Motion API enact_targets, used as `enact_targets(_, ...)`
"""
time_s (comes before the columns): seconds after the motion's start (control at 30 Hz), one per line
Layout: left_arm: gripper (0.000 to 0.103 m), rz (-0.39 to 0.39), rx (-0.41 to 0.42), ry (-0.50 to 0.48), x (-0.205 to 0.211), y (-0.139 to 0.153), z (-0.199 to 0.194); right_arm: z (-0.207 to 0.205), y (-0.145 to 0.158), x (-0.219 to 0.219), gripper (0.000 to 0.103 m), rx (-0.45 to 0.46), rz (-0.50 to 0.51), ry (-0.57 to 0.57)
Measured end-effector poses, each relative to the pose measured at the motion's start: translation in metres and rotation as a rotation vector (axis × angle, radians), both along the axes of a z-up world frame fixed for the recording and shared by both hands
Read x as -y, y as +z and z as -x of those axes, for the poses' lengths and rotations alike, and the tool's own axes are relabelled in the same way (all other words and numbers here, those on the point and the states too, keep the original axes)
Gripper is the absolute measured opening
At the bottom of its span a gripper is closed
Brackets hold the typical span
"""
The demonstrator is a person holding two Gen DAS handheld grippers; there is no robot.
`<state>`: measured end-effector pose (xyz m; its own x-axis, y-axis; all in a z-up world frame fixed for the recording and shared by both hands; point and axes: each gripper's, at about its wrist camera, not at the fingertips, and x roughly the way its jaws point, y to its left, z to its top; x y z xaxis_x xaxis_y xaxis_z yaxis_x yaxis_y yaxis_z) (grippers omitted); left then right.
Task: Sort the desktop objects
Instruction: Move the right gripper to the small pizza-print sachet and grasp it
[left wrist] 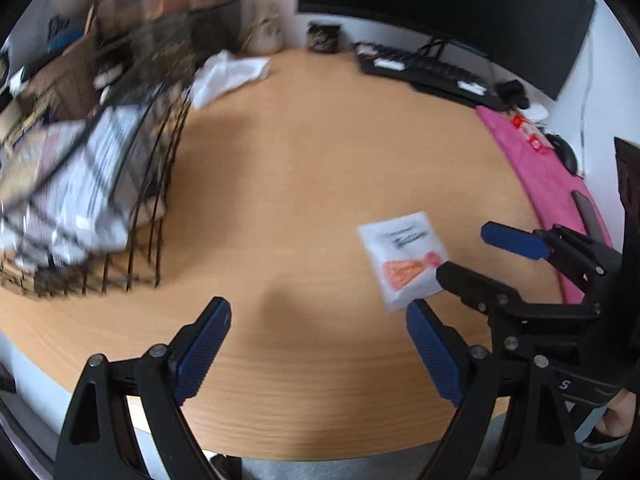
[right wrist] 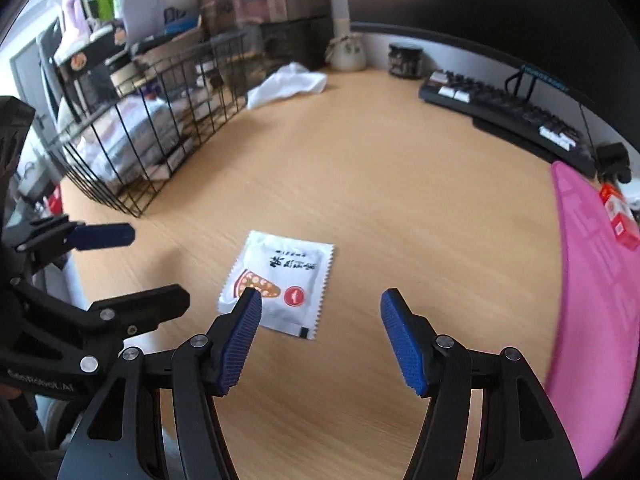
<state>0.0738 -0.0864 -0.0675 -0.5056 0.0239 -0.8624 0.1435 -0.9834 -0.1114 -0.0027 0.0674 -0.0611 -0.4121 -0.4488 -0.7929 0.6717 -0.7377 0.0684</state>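
A white sachet (right wrist: 280, 284) with a pizza picture and a red dot lies flat on the wooden desk (right wrist: 360, 184). It also shows in the left wrist view (left wrist: 404, 260). My right gripper (right wrist: 320, 300) is open and empty just short of the sachet, with its left fingertip over the sachet's near corner. My left gripper (left wrist: 320, 312) is open and empty over bare desk, with the sachet to its right. A black wire basket (right wrist: 160, 120) holding packets stands at the left; in the left wrist view the basket (left wrist: 132, 208) is blurred.
A pink mat (right wrist: 592, 280) with red packets (right wrist: 620, 216) lies at the right. A black keyboard (right wrist: 508, 116) and monitor stand at the back. A white cloth (right wrist: 288, 84), a jar (right wrist: 406, 60) and a small pot (right wrist: 348, 54) sit at the far edge.
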Motion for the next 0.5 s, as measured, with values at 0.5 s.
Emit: enact_targets(0.5,0.09,-0.078,0.02,0.053,0.032,-0.012,-0.007,-0.012,-0.014,0.044,0.044,-0.078,-0.058,0.1)
